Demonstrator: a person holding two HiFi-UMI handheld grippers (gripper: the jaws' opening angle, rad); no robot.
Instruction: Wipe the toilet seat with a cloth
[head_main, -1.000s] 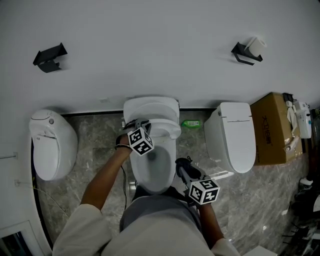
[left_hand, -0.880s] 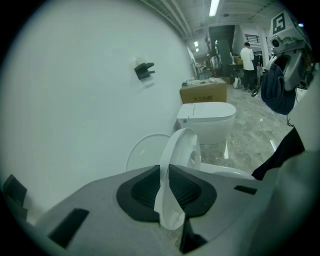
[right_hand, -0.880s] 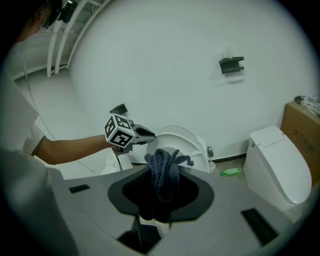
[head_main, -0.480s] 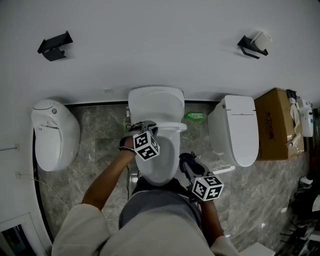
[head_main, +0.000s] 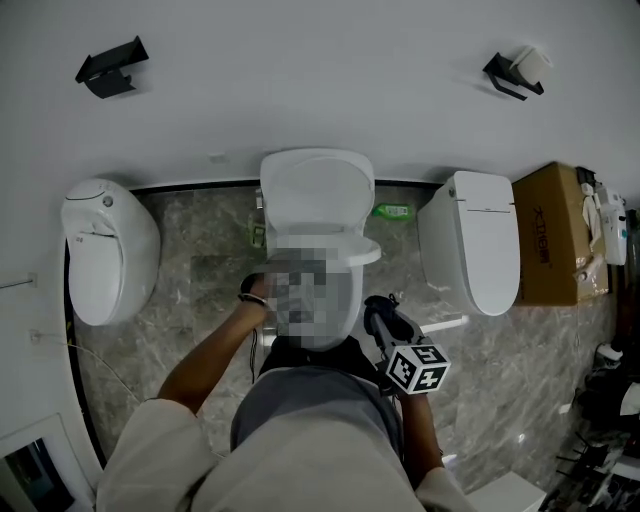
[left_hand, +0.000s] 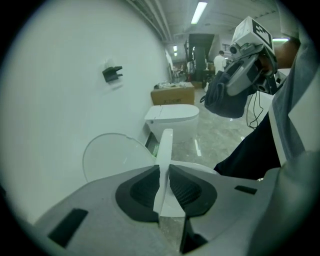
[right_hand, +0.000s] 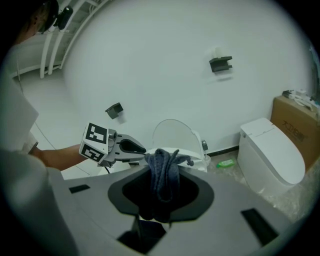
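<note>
Between the left gripper's pinching fingers stands the toilet seat, edge-on; overhead, blur hides them. The right gripper's fingers pinch a bunched cloth.

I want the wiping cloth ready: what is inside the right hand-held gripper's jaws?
A dark blue cloth is bunched between the jaws of the right hand-held gripper, which are shut on it. The cloth hides the grip itself, so how deep it reaches cannot be seen.
</note>
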